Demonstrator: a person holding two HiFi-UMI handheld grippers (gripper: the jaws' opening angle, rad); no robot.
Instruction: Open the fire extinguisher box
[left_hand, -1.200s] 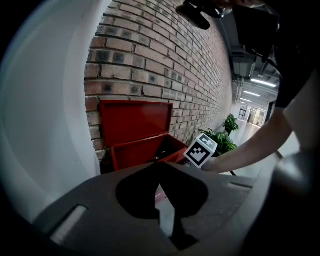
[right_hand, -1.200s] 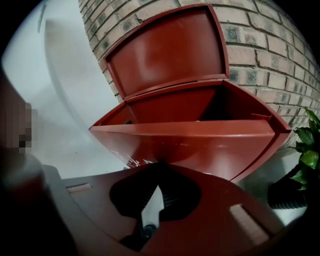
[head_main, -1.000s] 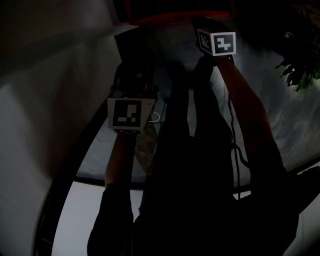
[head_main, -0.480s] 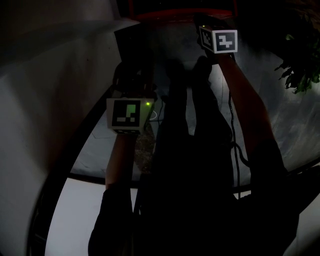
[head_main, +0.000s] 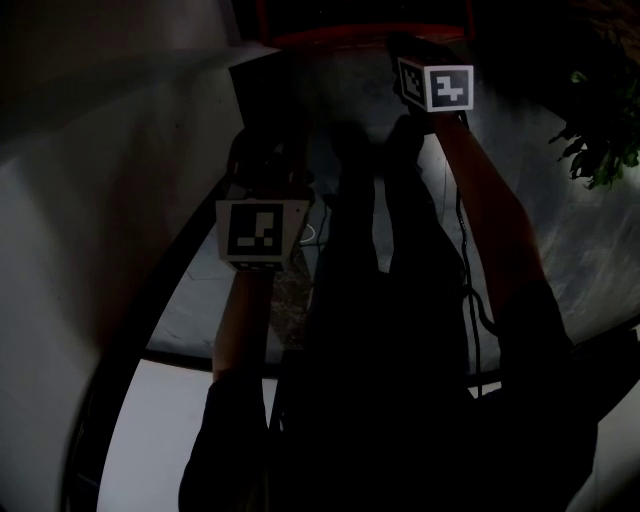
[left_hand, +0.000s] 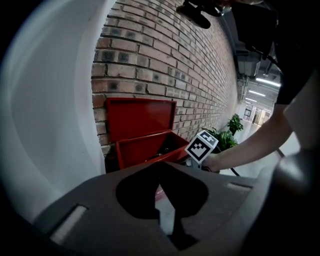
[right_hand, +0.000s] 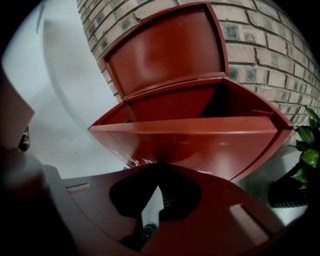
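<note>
Fire extinguisher box (right_hand: 200, 145) stays open (left gripper (left_hand: 160, 167) and right gripper (right_hand: 157, 167) unmoved).

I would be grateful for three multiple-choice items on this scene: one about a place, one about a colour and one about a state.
1. What stands behind the fire extinguisher box?
A. a brick wall
B. a glass door
C. a wire fence

2. What colour is the box?
A. yellow
B. red
C. grey

3. How is the lid?
A. shut flat
B. lying on the floor
C. raised

Answers:
1 A, bricks show around the box in both gripper views.
2 B, its front and inside are red.
3 C, the lid stands up against the wall, leaving the inside open.
</note>
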